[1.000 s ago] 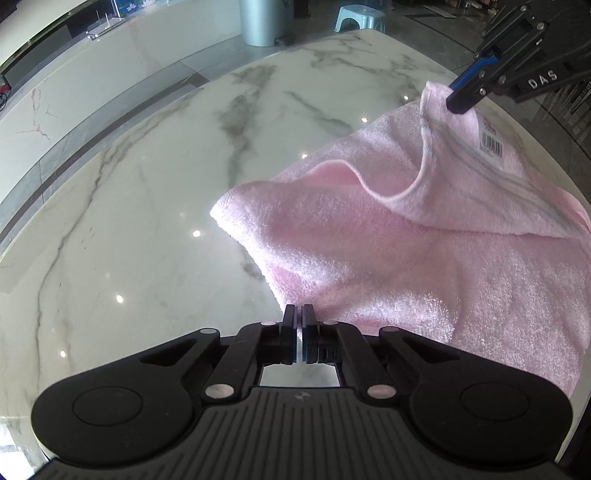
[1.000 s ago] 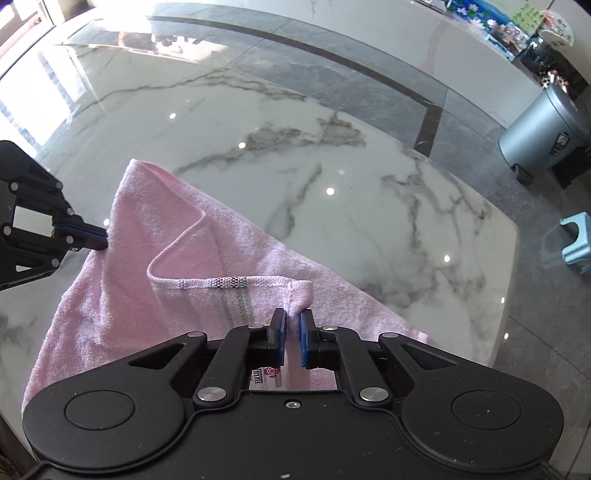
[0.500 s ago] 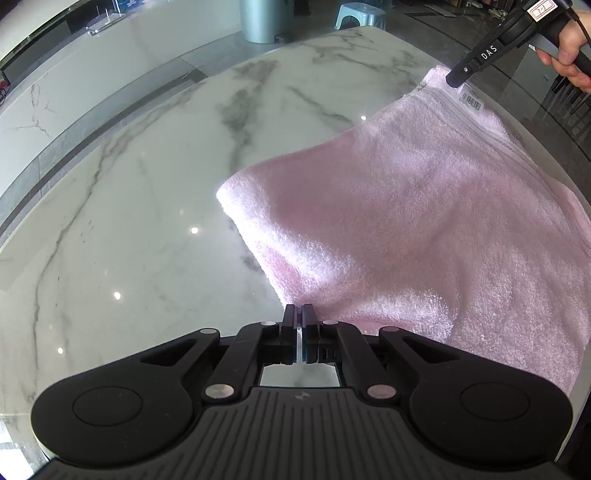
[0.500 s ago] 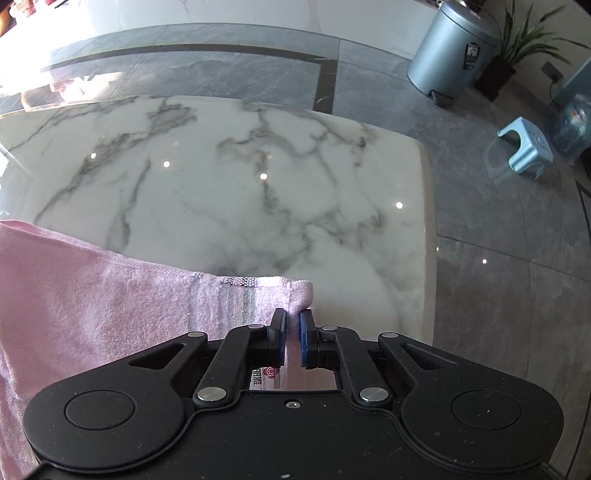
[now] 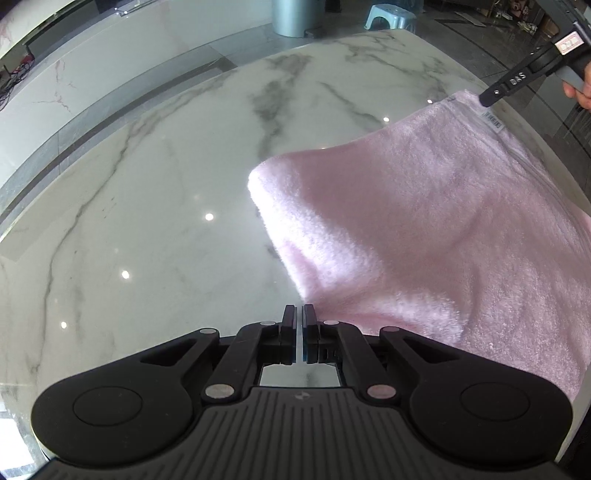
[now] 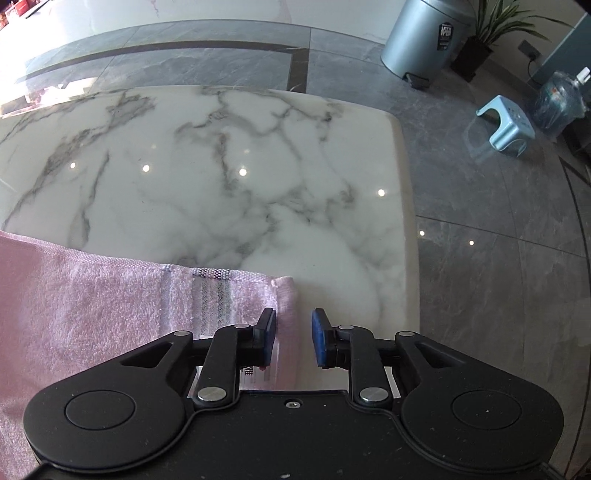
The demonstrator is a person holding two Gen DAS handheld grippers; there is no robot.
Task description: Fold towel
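Note:
A pink towel (image 5: 424, 229) lies folded on the white marble table (image 5: 166, 177), its fold toward the table's middle. My left gripper (image 5: 299, 314) is shut, with nothing visible between its tips, beside the towel's near left corner. My right gripper (image 6: 293, 326) is open over the towel's striped corner (image 6: 214, 291), which lies on the table between the fingers. In the left wrist view the right gripper (image 5: 487, 98) shows at the towel's far right corner, by a white label (image 5: 493, 122).
The table's right edge (image 6: 410, 229) drops to a grey tiled floor. A silver bin (image 6: 424, 33), a blue stool (image 6: 506, 125), a water bottle (image 6: 561, 99) and a potted plant (image 6: 484, 33) stand on the floor beyond.
My right gripper pulled the lifted towel corner out to the right, laying the towel flat, then opened and let the corner go. My left gripper stayed shut in place.

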